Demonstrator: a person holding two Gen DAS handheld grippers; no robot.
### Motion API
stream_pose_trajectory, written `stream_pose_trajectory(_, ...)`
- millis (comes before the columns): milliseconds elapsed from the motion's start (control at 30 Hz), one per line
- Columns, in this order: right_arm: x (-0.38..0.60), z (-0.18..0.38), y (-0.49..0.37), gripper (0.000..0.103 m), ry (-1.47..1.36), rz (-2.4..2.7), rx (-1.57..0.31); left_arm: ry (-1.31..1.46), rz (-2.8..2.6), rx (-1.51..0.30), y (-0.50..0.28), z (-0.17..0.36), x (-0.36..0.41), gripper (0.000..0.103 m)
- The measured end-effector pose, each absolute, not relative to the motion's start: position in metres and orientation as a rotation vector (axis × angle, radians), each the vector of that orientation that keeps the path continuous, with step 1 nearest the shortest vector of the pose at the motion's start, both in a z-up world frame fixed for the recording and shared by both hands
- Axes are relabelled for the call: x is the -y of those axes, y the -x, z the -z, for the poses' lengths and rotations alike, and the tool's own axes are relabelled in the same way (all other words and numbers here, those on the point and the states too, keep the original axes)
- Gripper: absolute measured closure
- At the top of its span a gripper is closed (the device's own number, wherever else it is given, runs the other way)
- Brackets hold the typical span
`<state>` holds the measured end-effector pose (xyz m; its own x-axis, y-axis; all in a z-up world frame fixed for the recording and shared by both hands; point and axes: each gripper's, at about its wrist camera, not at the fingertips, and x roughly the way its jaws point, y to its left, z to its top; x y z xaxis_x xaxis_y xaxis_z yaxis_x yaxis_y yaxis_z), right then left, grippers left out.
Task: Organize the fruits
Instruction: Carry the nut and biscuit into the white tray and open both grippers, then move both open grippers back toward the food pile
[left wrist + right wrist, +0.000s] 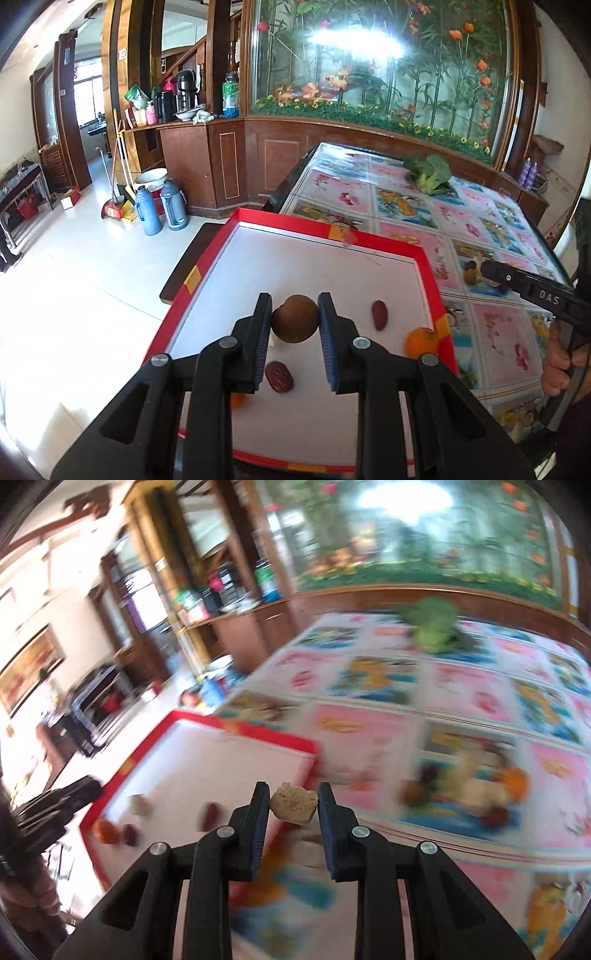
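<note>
Left gripper (294,320) jaws clamp brown fruit (295,318) over tray (332,227); right gripper (293,801) jaws clamp tan chunk (294,802).

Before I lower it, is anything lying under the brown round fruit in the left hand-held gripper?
Partly. The brown round fruit hangs over the red tray; a wrinkled date lies just nearer, with bare white floor beyond.
</note>
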<state>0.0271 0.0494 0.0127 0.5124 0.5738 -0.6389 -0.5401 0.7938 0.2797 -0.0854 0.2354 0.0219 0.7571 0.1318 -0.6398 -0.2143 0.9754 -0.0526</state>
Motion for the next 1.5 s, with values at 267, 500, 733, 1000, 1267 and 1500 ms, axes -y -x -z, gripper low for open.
stream_pose_trajectory(267, -0.099, 0.013, -0.037, 0.078, 0.05, -0.684, -0.851, 0.091, -0.146, -0.805, 0.042, 0.005, -0.229, 0.076)
stream_pose_trajectory(500, -0.11, 0.036, -0.05, 0.078, 0.055, -0.65, -0.933, 0.08, -0.131, -0.869, 0.029, 0.026, -0.221, 0.076)
stream_pose_trajectory(733, -0.123, 0.037, -0.042, 0.077, 0.143, -0.632, -0.914, 0.034, -0.173, -0.901, 0.022, 0.031, -0.22, 0.076)
stream_pose_trajectory(1000, -0.104, 0.029, -0.046, 0.067, 0.098, -0.665, -0.896, -0.008, -0.243, -0.945, 0.017, 0.034, -0.221, 0.04)
stream_pose_trajectory(1267, 0.003, -0.009, -0.058, 0.048, -0.081, -0.613, -0.711, 0.043, -0.282, -0.856, 0.037, 0.01, -0.214, 0.022)
stream_pose_trajectory(1500, 0.131, 0.011, -0.069, 0.048, -0.131, -0.496, -0.744, -0.046, -0.199, -0.81, 0.039, -0.011, -0.157, 0.014)
